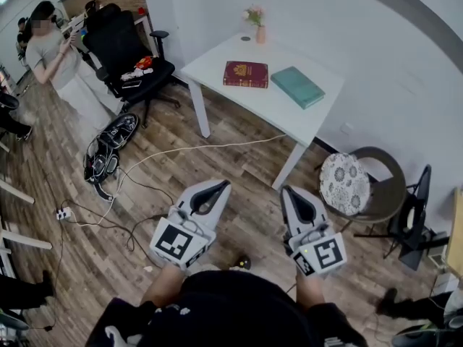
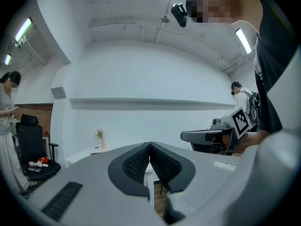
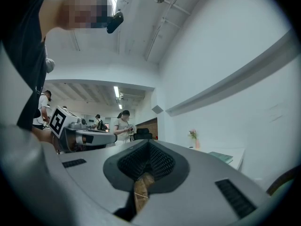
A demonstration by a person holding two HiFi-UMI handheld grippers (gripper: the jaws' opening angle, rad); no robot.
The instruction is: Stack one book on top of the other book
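Two books lie side by side on a white table [image 1: 278,107]: a dark red book [image 1: 246,74] to the left and a teal book [image 1: 298,87] to the right, apart from each other. My left gripper [image 1: 218,186] and right gripper [image 1: 291,192] are held level over the wooden floor, well short of the table, both shut with nothing between the jaws. In the left gripper view the left gripper [image 2: 149,146] has its pads pressed together. The right gripper [image 3: 149,142] is likewise shut, and the teal book [image 3: 221,157] shows on the table edge.
A small pink vase with flowers [image 1: 258,26] stands at the table's far corner. A round patterned chair [image 1: 356,181] is to the table's right. A black office chair [image 1: 126,53], a bag [image 1: 108,147] and cables [image 1: 145,186] lie on the floor at left, near a standing person [image 1: 61,63].
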